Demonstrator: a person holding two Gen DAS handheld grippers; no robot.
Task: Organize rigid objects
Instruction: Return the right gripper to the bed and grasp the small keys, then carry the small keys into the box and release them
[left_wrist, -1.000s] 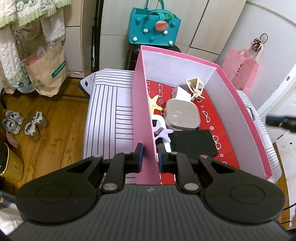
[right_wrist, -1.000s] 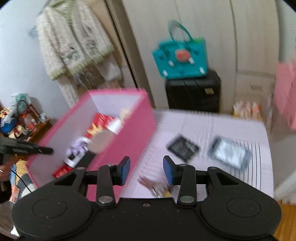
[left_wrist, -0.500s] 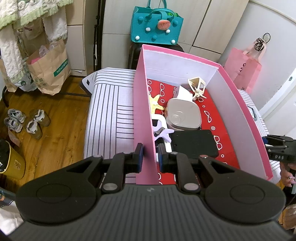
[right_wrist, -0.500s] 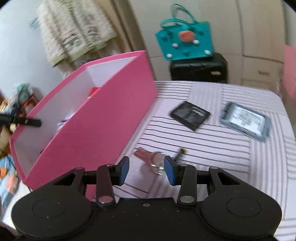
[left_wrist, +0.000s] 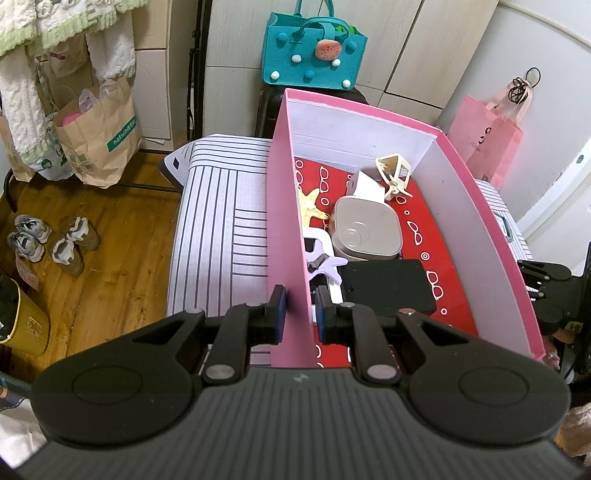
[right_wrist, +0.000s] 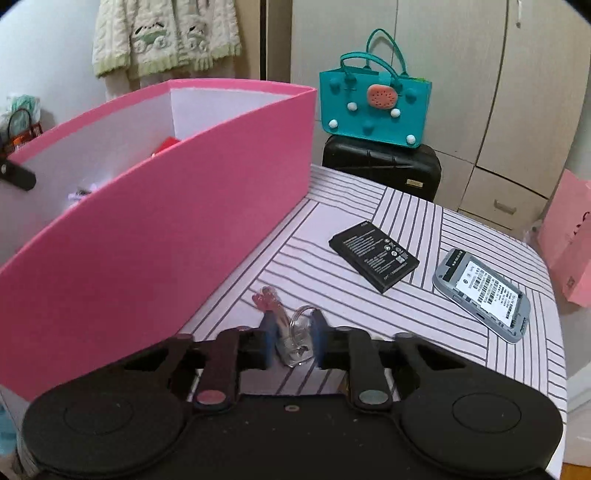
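Just beside the pink box's (right_wrist: 155, 236) outer wall, on the striped tabletop (right_wrist: 424, 325), the keyring (right_wrist: 291, 332) lies between the right claw's (right_wrist: 293, 339) closing jaws, long axis pointing away; the left claw (left_wrist: 298, 310) pinches the box's near wall.

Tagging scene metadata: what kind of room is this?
Most likely a home bedroom or closet corner: wardrobe doors behind, a knit cardigan hanging up, shoes on the wood floor, a suitcase by the striped table.

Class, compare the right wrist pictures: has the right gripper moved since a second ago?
Yes. The right gripper has dropped toward the striped tabletop, nearing the black battery; its jaws are closing around the keyring.
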